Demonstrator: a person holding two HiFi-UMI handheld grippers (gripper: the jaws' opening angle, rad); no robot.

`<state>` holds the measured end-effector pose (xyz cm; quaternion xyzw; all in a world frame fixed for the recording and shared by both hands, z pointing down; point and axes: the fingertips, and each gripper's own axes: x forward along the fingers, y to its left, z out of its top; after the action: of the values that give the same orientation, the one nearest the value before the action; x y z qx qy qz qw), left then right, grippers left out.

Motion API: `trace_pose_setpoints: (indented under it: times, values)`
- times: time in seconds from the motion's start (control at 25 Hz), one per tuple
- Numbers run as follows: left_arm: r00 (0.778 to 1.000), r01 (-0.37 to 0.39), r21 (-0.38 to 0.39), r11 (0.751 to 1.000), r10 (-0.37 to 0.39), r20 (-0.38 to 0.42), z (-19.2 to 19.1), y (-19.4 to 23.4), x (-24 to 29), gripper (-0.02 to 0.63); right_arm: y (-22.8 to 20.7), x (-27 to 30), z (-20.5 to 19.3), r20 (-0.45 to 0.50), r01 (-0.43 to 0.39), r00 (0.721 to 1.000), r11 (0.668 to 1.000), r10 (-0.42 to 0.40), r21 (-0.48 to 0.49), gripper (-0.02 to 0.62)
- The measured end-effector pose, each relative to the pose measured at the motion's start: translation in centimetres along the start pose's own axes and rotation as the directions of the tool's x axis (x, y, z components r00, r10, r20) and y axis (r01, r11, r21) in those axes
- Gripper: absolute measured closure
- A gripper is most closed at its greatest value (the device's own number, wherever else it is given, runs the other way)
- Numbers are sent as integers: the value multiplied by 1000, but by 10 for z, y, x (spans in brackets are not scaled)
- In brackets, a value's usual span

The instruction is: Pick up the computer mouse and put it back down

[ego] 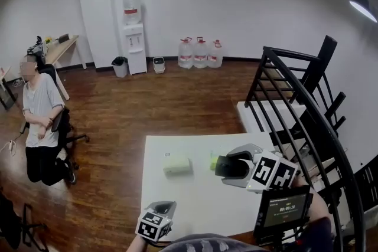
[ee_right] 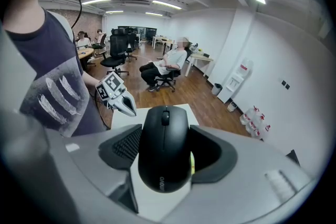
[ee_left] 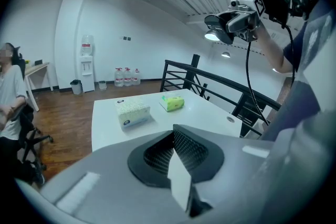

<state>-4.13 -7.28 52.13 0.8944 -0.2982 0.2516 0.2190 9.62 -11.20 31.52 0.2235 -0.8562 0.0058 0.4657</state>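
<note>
**Holding the Mouse Aloft**

Pinching the black computer mouse (ee_right: pixel 164 147) by its two sides in the right gripper (ego: pixel 235 168), with the pads pressing on its flanks and the scroll wheel pointing to 12 o'clock in the right gripper view. Holding it well clear above the white table (ego: pixel 195 203), at about 4 o'clock in the head view. Carrying the left gripper (ego: pixel 160 212) at 6 o'clock by the table's near edge, jaws pressed together on nothing. Looking down on a white tissue box (ego: pixel 177 164) lying on the tabletop at 9 o'clock from the mouse, and a small green pack (ego: pixel 213 160) between the two. Sharing the room with a seated person (ego: pixel 41 121) at 9 o'clock and a water dispenser (ego: pixel 133 38) at 11 o'clock.
</note>
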Motion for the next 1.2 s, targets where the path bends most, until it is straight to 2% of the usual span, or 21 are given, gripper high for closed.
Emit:
trace_pose_setpoints:
  times: [0.32,0.6,0.88,1.2]
  values:
    - [1000,-16,-26,1000,16,-23,-11,14,4,591,-10,34,-5,-3,-39,999,999,39,27,304]
    - [999,-44,-64,997,42,-26,-16,24,13,591,-34,102,-37,-32,-48,998,990,52,135,304]
    - [997,-58,-90,994,53,-58,-30,29,20,591,-42,165,-74,-70,-52,995,963,73,265,304]
    - [995,-78,-74,994,73,-70,-33,29,19,591,-46,224,-112,-117,-1,992,925,49,380,304]
